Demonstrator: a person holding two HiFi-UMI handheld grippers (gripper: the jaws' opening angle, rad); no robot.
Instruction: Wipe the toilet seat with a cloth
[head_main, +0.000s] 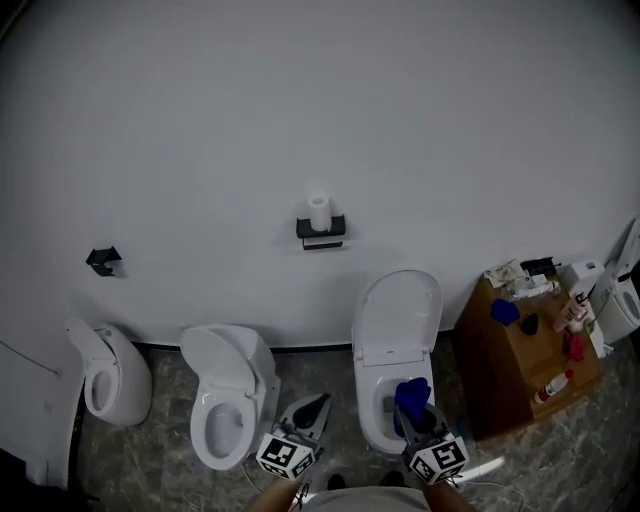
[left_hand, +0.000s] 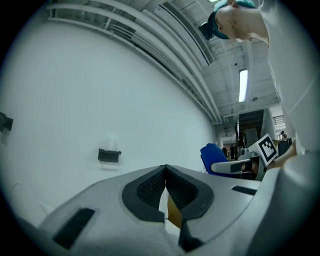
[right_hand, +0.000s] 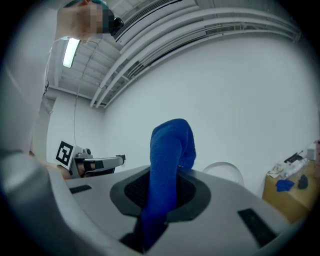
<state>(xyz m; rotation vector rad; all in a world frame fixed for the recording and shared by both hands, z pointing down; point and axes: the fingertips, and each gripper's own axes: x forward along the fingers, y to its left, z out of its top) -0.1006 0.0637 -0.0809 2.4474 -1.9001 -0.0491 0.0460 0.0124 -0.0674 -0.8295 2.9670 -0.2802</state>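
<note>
While right tongs (head_main: 413, 422) pinch cloth (head_main: 411, 393) over toilet rim (head_main: 370, 425), left tongs (head_main: 318, 404) — closed

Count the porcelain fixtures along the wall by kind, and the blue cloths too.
Toilet: 2
Urinal: 1
Blue cloth: 2, one in the right gripper, one on the wooden cabinet
Total: 5

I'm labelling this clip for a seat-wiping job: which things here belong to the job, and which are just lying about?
In the job: blue cloth, right claw shut on it, toilet with raised lid.
Lying about: left claw, shut on nothing; middle toilet; far-left bowl; paper roll; cabinet with bottles.
</note>
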